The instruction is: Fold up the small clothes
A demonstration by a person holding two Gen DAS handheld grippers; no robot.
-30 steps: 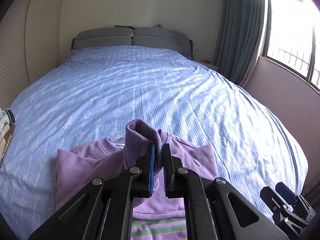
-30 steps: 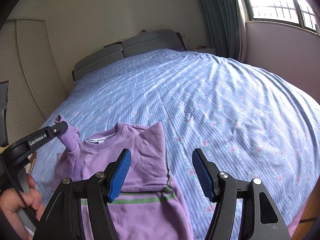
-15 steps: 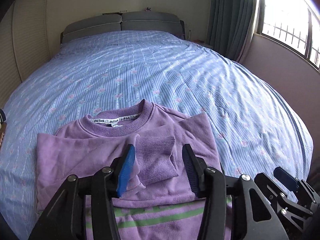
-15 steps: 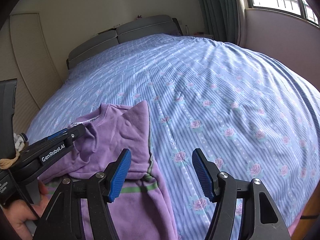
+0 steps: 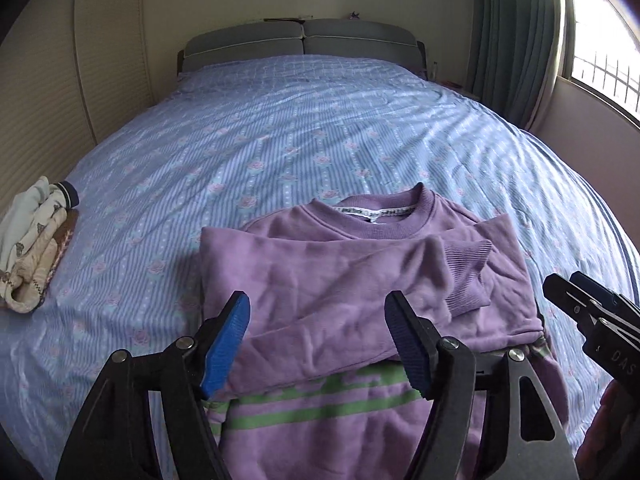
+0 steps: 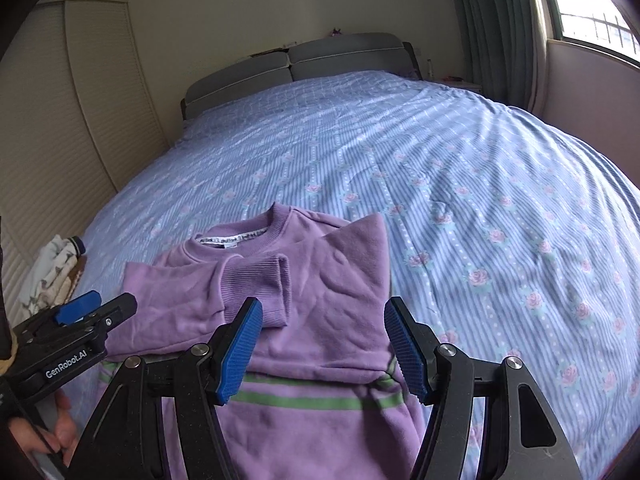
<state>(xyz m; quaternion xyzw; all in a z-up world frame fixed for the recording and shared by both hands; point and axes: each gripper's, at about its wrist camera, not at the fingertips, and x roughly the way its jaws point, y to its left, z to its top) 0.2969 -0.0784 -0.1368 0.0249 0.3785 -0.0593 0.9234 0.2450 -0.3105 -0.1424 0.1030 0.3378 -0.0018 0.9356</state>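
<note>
A small purple sweatshirt (image 5: 360,280) with green stripes lies flat on the blue floral bed (image 5: 320,128), neck toward the headboard. Both sleeves are folded across its chest, and the ribbed cuff (image 5: 466,276) of the top sleeve rests near its right side. My left gripper (image 5: 318,338) is open and empty, just above the folded sleeve. My right gripper (image 6: 324,346) is open and empty over the sweatshirt (image 6: 320,280) near its green stripe (image 6: 304,402). The left gripper also shows in the right wrist view (image 6: 80,320), and the right gripper shows at the right edge of the left wrist view (image 5: 592,320).
A pile of folded pale clothes (image 5: 32,248) lies at the bed's left edge, also seen in the right wrist view (image 6: 52,272). A grey headboard (image 5: 300,40) is at the far end. Curtains and a window (image 5: 600,60) stand at the right.
The left gripper was shut on the sleeve cuff, carried it across the chest, then opened and let it go. It has drawn back. The right gripper shifted left over the sweatshirt.
</note>
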